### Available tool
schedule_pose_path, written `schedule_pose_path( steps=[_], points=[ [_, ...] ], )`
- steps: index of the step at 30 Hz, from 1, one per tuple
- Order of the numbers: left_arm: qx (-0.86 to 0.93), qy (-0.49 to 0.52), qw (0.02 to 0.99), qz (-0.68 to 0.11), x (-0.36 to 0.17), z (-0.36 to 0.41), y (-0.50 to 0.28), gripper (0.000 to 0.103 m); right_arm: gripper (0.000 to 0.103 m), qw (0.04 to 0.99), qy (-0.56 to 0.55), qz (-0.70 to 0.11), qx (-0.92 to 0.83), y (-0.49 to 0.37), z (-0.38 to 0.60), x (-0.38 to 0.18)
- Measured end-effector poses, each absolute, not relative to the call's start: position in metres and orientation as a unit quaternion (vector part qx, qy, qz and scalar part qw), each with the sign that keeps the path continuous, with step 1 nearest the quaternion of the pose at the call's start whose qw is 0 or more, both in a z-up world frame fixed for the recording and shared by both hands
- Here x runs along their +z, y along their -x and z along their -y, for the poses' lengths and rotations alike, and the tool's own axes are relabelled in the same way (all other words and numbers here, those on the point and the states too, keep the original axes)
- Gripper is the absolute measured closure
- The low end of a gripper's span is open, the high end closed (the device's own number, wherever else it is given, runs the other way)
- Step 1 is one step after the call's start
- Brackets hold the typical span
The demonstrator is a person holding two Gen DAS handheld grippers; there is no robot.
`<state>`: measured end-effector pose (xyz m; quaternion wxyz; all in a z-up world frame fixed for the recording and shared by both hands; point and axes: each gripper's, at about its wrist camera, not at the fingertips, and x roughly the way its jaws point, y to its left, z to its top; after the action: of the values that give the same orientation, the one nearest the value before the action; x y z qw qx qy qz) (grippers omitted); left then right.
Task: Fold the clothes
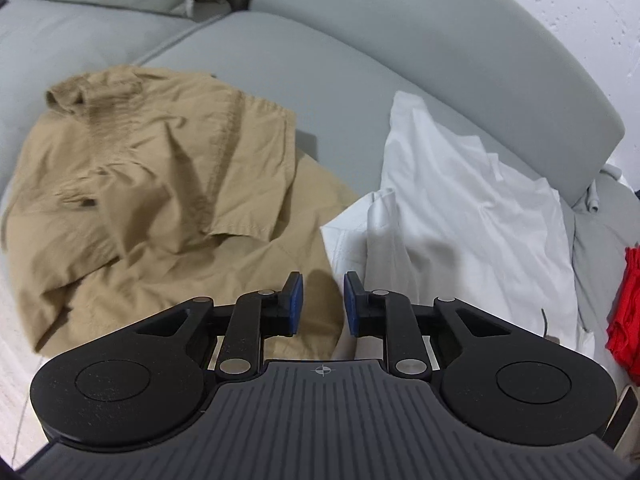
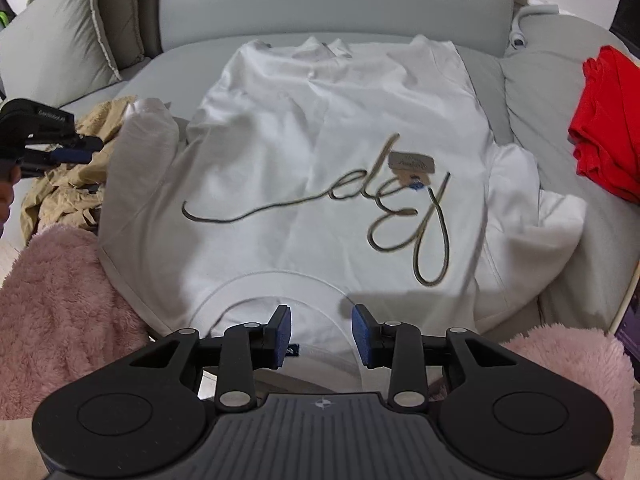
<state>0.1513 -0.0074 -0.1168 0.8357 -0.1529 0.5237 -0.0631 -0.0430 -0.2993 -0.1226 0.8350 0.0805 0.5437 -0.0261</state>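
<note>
Grey sofa (image 2: 336, 4) carries white shirt (image 2: 320, 128), tan garment (image 1: 160, 184), red cloth (image 2: 608, 120).

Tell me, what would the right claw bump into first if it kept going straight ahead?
Probably the white shirt, near its neckline. The right claw is open, holds nothing and points down at that cloth; how far above it is hard to judge.

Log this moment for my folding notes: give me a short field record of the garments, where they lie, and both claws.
surface: grey sofa
garment being folded: white shirt, spread flat, gold script lettering facing up, paper tag on it
beside it: tan garment, crumpled, at the shirt's left sleeve
aside: red garment, on the sofa arm
near edge: pink fleece
left claw: open, nothing between the pads, over the tan garment's edge
right claw: open, empty, over the white shirt's collar
</note>
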Motion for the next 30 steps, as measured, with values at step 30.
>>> schedule_pose_path(
  steps=[30],
  points=[
    [0.054,0.166,0.869,-0.462,-0.097,-0.055,-0.132,0.095,0.063,0.826,-0.078,-0.558,-0.012,0.047,0.295,-0.130]
  ],
)
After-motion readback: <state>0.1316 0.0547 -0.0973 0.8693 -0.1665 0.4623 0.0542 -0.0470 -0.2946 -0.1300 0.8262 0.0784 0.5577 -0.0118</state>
